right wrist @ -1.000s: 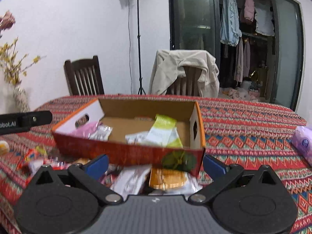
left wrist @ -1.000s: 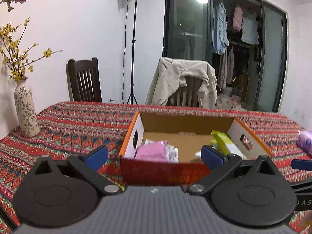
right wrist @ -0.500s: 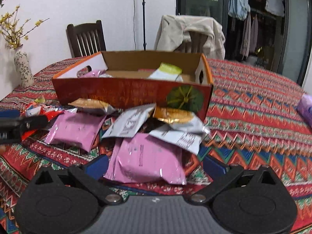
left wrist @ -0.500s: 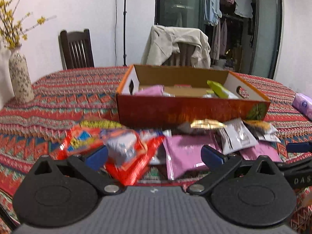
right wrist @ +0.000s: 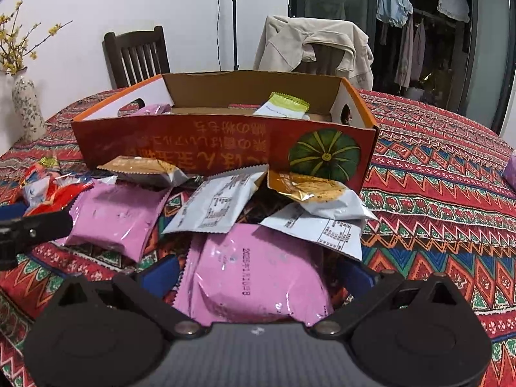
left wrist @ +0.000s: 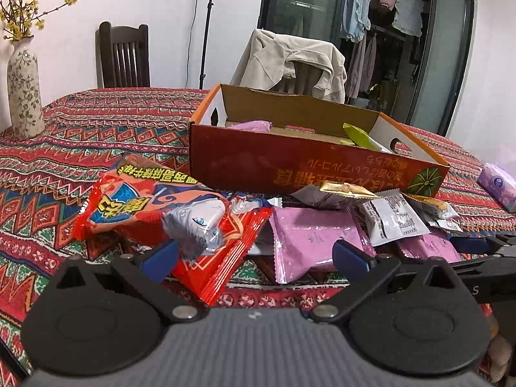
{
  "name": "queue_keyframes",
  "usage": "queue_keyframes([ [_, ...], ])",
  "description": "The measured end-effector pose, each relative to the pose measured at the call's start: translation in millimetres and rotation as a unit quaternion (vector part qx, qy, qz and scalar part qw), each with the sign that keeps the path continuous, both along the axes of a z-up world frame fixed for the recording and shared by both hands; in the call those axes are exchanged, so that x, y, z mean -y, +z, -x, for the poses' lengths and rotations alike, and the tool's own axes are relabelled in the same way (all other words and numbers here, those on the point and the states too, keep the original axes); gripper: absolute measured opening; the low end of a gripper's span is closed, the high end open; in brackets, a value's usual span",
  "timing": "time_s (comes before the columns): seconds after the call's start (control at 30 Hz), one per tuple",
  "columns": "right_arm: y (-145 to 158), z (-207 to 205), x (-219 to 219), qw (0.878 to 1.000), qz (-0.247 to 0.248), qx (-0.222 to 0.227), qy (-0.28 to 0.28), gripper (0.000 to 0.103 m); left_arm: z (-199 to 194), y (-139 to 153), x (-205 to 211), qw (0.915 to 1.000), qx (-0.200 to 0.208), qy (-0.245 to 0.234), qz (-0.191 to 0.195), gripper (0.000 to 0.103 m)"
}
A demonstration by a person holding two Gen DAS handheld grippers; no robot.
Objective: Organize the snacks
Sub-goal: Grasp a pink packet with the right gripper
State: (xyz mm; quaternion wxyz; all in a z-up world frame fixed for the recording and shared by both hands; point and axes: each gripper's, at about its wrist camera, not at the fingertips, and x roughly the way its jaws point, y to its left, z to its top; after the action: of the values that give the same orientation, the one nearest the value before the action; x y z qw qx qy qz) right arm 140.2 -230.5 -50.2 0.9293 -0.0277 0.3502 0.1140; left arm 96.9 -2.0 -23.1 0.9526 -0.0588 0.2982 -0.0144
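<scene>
Two tools | right tool (right wrist: 258, 274) straddles pink packet (right wrist: 254, 274), contact unclear

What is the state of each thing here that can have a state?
Box: open top, upright, partly filled.
Green packet: inside the box, leaning.
Red packet: sealed, on the cloth, outside the box.
Big pink packet: sealed, flat, between the right gripper's fingers, not gripped.
Gold packet: sealed, on top of the pile.
Left gripper: open.
Right gripper: open.
Coat: draped over a chair.
</scene>
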Motion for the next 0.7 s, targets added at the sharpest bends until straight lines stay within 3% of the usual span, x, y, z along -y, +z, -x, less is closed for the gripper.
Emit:
queue_keyframes([
  [0.23,0.6,3.5,2.5,1.000,-0.003,0.005,0.002,0.101,0.5,-0.3,0.0,1.0000,0.002,0.003,0.000,0.103],
  [0.3,1.4,7.4,2.3,1.000,-0.004,0.014,0.003,0.086,0.4,-0.8,0.8,1.0000,0.002,0.005,-0.003,0.103],
  [0.5,5.2,16.3,0.4,0.999,-0.005,0.036,0.010,0.065,1.0,-1.3,2.2,0.9999,0.004,0.011,-0.007,0.103],
  [0.7,13.3,31.1,2.8,0.996,-0.013,0.084,0.012,0.065,1.9,-0.8,3.3,0.9997,0.008,0.017,-0.013,0.103],
])
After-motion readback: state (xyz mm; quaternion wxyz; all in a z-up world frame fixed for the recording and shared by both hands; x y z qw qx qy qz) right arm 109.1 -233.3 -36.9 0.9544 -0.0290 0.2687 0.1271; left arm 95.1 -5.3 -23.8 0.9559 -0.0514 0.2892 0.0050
